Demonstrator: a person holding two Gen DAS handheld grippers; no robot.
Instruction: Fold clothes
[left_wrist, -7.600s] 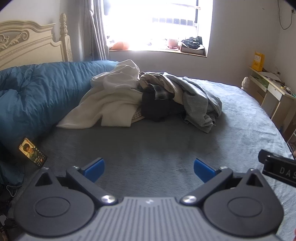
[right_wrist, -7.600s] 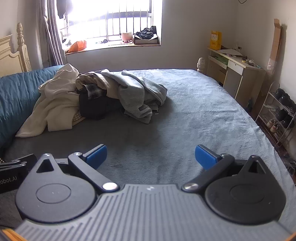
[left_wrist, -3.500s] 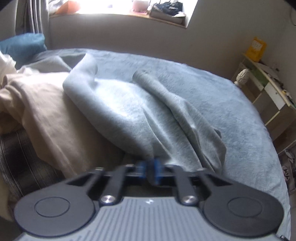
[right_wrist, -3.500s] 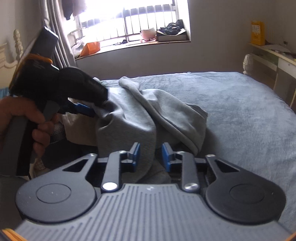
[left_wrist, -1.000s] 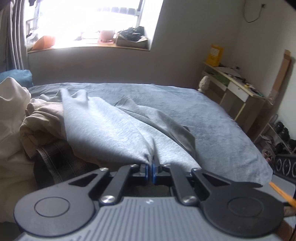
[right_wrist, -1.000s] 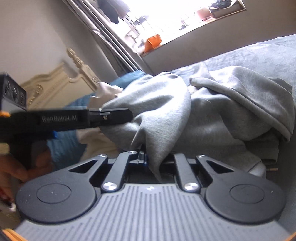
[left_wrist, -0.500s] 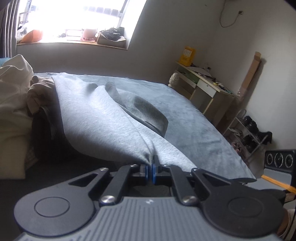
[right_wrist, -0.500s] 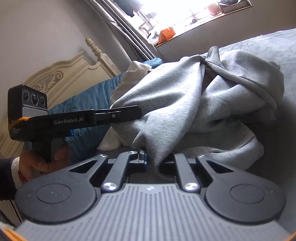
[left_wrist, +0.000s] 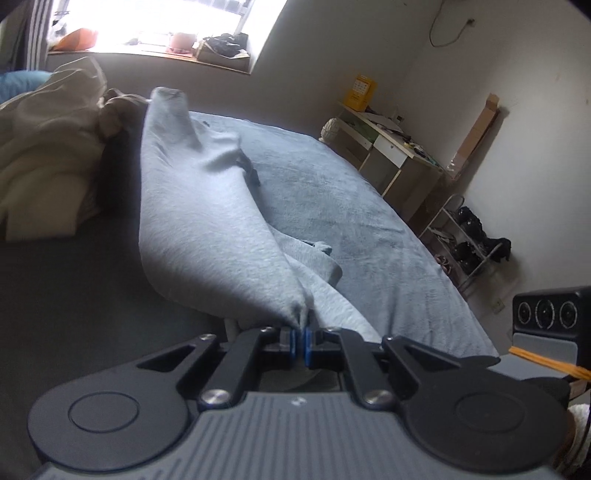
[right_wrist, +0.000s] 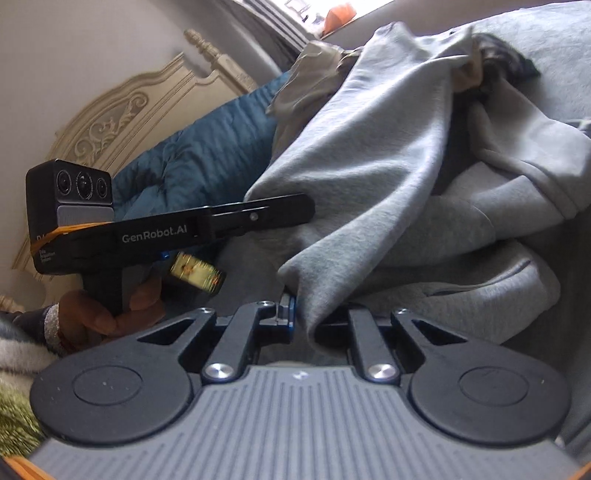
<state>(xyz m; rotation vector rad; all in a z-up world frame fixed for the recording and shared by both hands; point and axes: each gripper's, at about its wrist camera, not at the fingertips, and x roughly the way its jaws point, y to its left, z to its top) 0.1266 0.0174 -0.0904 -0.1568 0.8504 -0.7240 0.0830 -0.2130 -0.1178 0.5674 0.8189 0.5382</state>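
Left gripper (left_wrist: 303, 341), right gripper (right_wrist: 301, 317) clamp grey garment (left_wrist: 199, 206).

The left gripper (left_wrist: 302, 341) has its 2 blue-padded fingers (left_wrist: 293, 342) pressed almost together, a pinch of grey sweatshirt (left_wrist: 207, 221) clamped between them. In the right wrist view this same gripper appears from the side at the left, level and pointing right, its black body carried by the person's left hand (right_wrist: 110, 310), whose fingers wrap the handle below; a dark sleeve with a pale cuff shows at the wrist. The right gripper (right_wrist: 306, 321) also has its 2 fingers drawn in tight on a fold of the sweatshirt, with only the left blue pad (right_wrist: 291, 314) visible and the other hidden by cloth.
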